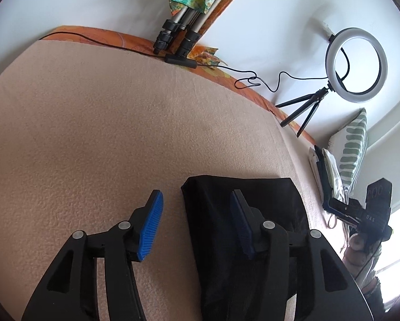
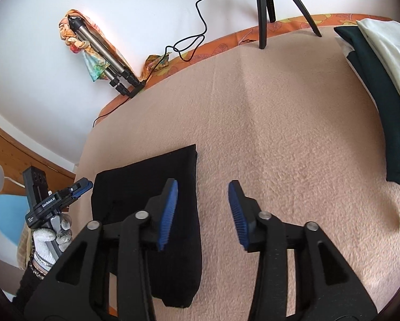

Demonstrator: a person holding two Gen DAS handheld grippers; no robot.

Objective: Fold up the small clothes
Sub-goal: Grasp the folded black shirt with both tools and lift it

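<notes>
Black linkage arms and blue ribbed pads fill the bottom of both our views. Our left gripper (image 1: pixel 197 222) has its jaws apart with nothing clamped: the left pad sits over bare blanket, the right pad over the folded black garment (image 1: pixel 242 214), and whether that pad touches the cloth we can't tell. Our right gripper (image 2: pixel 203 211) is likewise parted and holding nothing, its left pad above the same garment's right edge, its right pad over the blanket.

We see the garment lying flat as a dark rectangle on a beige fleece blanket (image 2: pixel 280 123), near the front. An orange floral sheet (image 1: pixel 135 41) shows as a strip along the blanket's far edge, against a white wall (image 1: pixel 93 0).

On that far edge:
- a folded tripod (image 1: pixel 181 29) leaning on the wall, with patterned cloth tied round it
- a ring light (image 1: pixel 356 65) on a small black tripod, cable trailing along the sheet

At the right sits a stack of folded clothes (image 2: pixel 381 85), dark green under white, with a striped cushion (image 1: pixel 353 147) behind it. Wood panelling (image 2: pixel 20 147) and a blue chair (image 2: pixel 10 214) lie off to the left. A gloved hand (image 2: pixel 53 236) grips the left tool's handle.
</notes>
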